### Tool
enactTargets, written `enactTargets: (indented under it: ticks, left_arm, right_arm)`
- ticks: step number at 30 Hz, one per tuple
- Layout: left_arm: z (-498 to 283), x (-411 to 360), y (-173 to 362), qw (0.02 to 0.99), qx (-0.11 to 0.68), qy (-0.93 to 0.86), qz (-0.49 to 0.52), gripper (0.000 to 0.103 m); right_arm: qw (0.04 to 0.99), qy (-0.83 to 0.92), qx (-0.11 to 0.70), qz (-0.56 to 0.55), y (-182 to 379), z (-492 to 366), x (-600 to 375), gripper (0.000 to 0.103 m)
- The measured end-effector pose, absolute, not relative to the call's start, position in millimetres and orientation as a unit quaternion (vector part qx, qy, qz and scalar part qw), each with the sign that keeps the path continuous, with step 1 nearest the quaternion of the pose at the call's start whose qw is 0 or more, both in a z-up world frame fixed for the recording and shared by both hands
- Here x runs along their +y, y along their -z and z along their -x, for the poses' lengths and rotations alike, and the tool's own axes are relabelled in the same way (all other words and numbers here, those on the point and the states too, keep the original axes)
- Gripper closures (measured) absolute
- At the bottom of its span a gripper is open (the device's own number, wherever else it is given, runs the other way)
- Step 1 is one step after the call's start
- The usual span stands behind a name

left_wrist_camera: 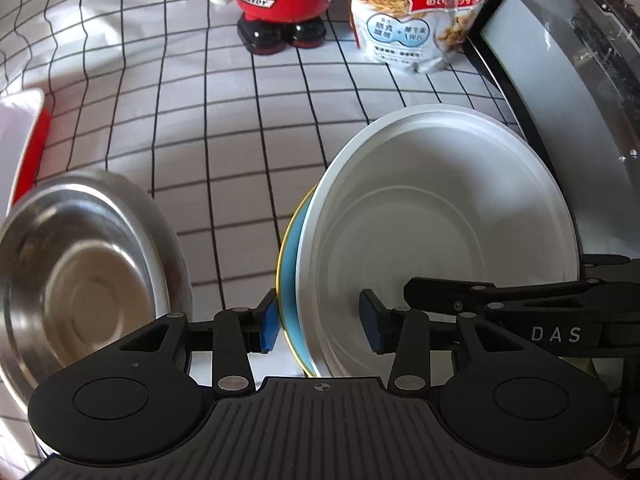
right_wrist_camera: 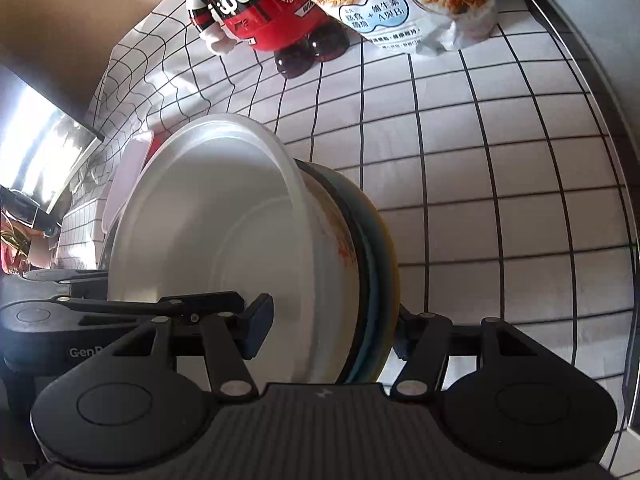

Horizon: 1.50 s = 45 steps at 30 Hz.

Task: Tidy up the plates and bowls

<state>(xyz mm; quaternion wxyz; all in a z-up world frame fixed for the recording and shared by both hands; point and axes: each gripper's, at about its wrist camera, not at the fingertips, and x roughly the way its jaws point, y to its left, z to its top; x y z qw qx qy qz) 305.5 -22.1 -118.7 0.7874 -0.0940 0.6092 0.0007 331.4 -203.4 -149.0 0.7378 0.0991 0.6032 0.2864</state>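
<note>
A white bowl point(left_wrist_camera: 440, 216) sits nested on a blue plate with a yellow rim point(left_wrist_camera: 290, 248). My left gripper point(left_wrist_camera: 320, 322) straddles the stack's near edge, one blue pad against the plate's underside and the other inside the bowl. My right gripper point(right_wrist_camera: 332, 332) grips the same stack from the opposite side; the white bowl point(right_wrist_camera: 208, 232) and blue plate point(right_wrist_camera: 380, 256) stand between its fingers. A steel bowl point(left_wrist_camera: 80, 276) lies at the left in the left wrist view. Each gripper shows in the other's view.
A red and black figurine point(left_wrist_camera: 284, 0) and a cereal bag point(left_wrist_camera: 424, 12) stand at the back of the checked tablecloth point(left_wrist_camera: 240, 120). A white and red container point(left_wrist_camera: 20, 136) is at the far left. A steel appliance with a black frame point(left_wrist_camera: 560, 80) runs along the right.
</note>
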Motion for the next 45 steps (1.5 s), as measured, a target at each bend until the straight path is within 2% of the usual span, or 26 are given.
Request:
enactTargets:
  ticks: [4,11,18,26,45]
  left_arm:
    - [-296.7,-20.0,117.0,0.786,0.61,0.001,0.1,0.061]
    - [-294.4,-15.7,105.0,0.803,0.588,-0.022,0.093,0.076]
    - [-299.0,-18.6,107.6,0.798,0.596,-0.033,0.083,0.076]
    - [-298.3,-20.0,108.1,0.799,0.595,-0.033,0.081,0.075]
    - [-271.8,-24.6,102.5,0.794,0.599,-0.044,0.087,0.074]
  right_arm:
    - [0.734,-0.296,0.604,-0.095,148.8,-325.0,-204.4,0.043]
    - [0.739,-0.3,0.598,-0.078,148.5,-329.8,-199.9,0.043]
    - [0.756,-0.306,0.574,-0.07,142.3,-339.4,-197.3,0.043]
    - [0.738,-0.308,0.59,-0.108,151.5,-340.8,-201.8,0.04]
    - [0.729,-0.321,0.597,-0.092,144.6,-313.3,-196.4,0.04]
